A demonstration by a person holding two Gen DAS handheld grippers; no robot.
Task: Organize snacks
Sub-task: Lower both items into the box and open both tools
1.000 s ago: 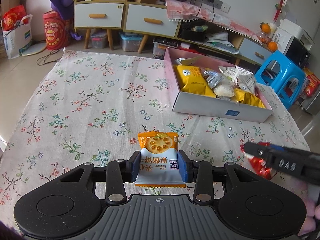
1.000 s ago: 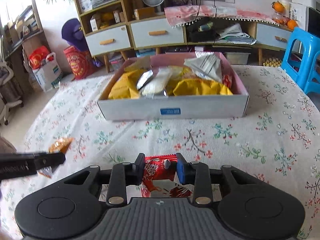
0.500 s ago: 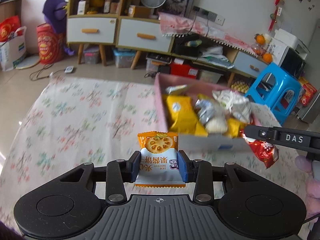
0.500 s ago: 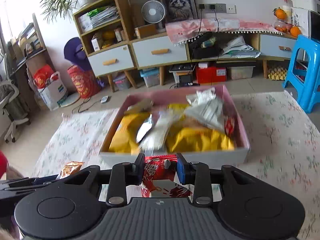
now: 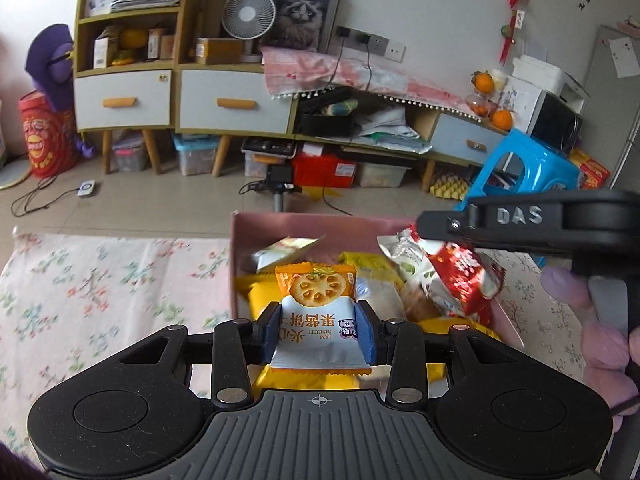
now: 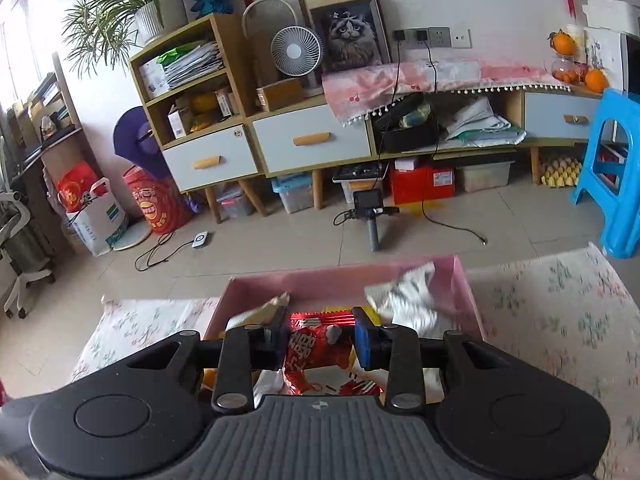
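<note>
My left gripper (image 5: 318,334) is shut on an orange-and-white jam biscuit packet (image 5: 316,312) and holds it over the near left part of the pink snack box (image 5: 296,226). My right gripper (image 6: 320,340) is shut on a red snack packet (image 6: 316,350) over the same box (image 6: 340,280). The right gripper also shows at the right of the left wrist view (image 5: 424,226), with the red packet (image 5: 464,276) hanging below it above the box. The box holds several yellow, white and silver packets.
The box stands on a table with a floral cloth (image 5: 100,280). Beyond the table's far edge are a tiled floor, wooden drawer cabinets (image 6: 280,144), a small tripod device (image 6: 370,208) and a blue plastic stool (image 6: 616,184).
Both grippers have moved forward and up with their packets, from over the cloth in front of the box to over the box itself. Both stay shut.
</note>
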